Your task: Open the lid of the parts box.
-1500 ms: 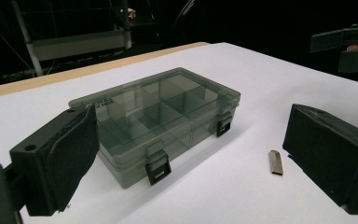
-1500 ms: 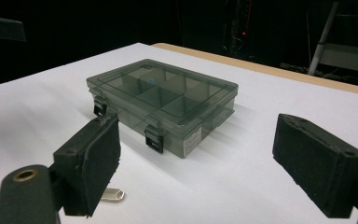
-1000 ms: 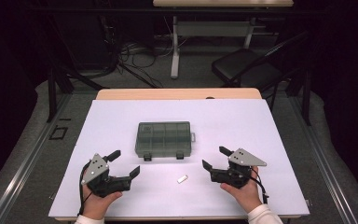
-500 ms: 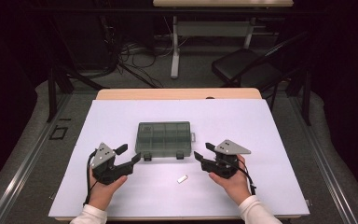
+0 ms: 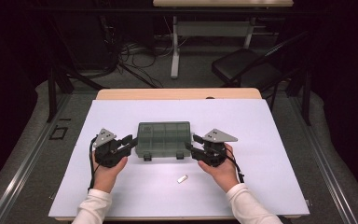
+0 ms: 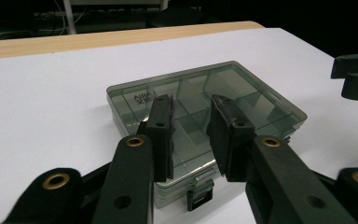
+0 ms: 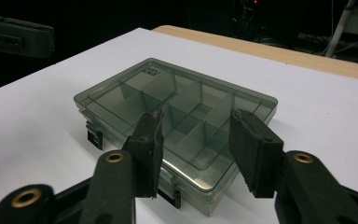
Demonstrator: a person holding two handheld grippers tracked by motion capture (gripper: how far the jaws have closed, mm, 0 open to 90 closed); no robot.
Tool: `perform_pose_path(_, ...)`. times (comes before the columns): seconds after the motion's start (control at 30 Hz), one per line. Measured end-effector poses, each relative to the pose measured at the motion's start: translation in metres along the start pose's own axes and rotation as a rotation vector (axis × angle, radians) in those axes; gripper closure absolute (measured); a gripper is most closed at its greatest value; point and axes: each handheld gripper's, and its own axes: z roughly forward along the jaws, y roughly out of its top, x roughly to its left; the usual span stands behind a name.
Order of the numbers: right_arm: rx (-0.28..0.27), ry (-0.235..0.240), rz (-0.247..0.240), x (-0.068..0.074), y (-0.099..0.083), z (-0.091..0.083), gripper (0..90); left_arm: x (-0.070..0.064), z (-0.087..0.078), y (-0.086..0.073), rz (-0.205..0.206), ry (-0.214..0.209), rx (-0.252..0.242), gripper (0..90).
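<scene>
From the high view, a closed, smoke-grey box (image 5: 163, 139) is being flanked on the white tabletop (image 5: 270, 140) by two hand-held claws. The left claw (image 5: 129, 142) is being held just beside the box's left end, its jaws parted and nothing being gripped between them. The right claw (image 5: 191, 145) is being held just beside the box's right end, likewise parted and empty. The box is lying flat near the middle of the tabletop, its two black latches (image 5: 147, 157) being turned toward the person. A small white piece (image 5: 182, 178) is lying apart on the tabletop, nearer the person than the box and between the two hands.

In the left gripper view, the box (image 6: 242, 93) is being seen past the left claw (image 6: 192, 128), whose jaws are being held apart with the box's near edge showing in the gap; whether the jaws are touching the lid cannot be told. Divided compartments are being seen through the clear lid, and a latch (image 6: 199, 195) is hanging at the near edge. The right claw (image 6: 356, 77) is being glimpsed at the far right.

In the right gripper view, the right claw (image 7: 195, 140) is being held wide over the box's (image 7: 121, 93) near corner, nothing being clamped. The left claw (image 7: 18, 37) is being seen at top left.
</scene>
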Motion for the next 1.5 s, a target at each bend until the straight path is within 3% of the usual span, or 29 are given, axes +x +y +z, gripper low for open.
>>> perform_pose_path(0.13, -0.003, 0.004, 0.017, 0.000, -0.004, 0.002, 56.1, 0.001, 0.006, -0.009, 0.014, -0.009, 0.012, 70.4)
perform_pose_path(0.3, 0.037, 0.079, 0.061, -0.003, -0.011, 0.002, 59.2, 0.000, 0.012, -0.020, 0.026, -0.002, 0.047, 69.3)
perform_pose_path(0.37, 0.044, 0.042, 0.049, -0.004, -0.013, 0.000, 64.8, -0.003, 0.011, -0.021, 0.040, -0.010, 0.051, 72.5)
perform_pose_path(0.5, 0.085, 0.011, 0.080, -0.005, -0.017, -0.001, 68.5, -0.007, 0.010, -0.020, 0.035, -0.024, 0.062, 75.8)
perform_pose_path(0.57, 0.112, 0.003, 0.074, -0.003, -0.019, -0.001, 69.4, -0.007, 0.010, -0.021, 0.026, -0.023, 0.072, 76.8)
perform_pose_path(0.67, 0.109, 0.013, 0.066, 0.001, -0.022, 0.001, 69.4, -0.007, 0.011, -0.022, 0.014, -0.031, 0.091, 80.2)
perform_pose_path(0.77, 0.131, -0.004, 0.024, 0.005, -0.026, 0.004, 70.0, -0.009, 0.013, -0.024, 0.027, -0.039, 0.106, 83.7)
perform_pose_path(0.83, 0.157, 0.019, 0.038, 0.006, -0.029, 0.005, 71.8, -0.010, 0.013, -0.024, 0.029, -0.050, 0.115, 86.1)
perform_pose_path(1.03, 0.148, 0.040, -0.004, 0.011, -0.033, 0.005, 86.2, -0.010, 0.012, -0.024, 0.015, -0.063, 0.112, 90.0)
perform_pose_path(1.33, 0.198, 0.057, 0.013, 0.009, -0.041, 0.018, 90.0, -0.011, 0.013, -0.025, 0.007, -0.056, 0.122, 90.0)
perform_pose_path(1.5, 0.219, 0.043, 0.009, 0.009, -0.044, 0.026, 90.0, -0.010, 0.013, -0.026, 0.007, -0.057, 0.127, 90.0)
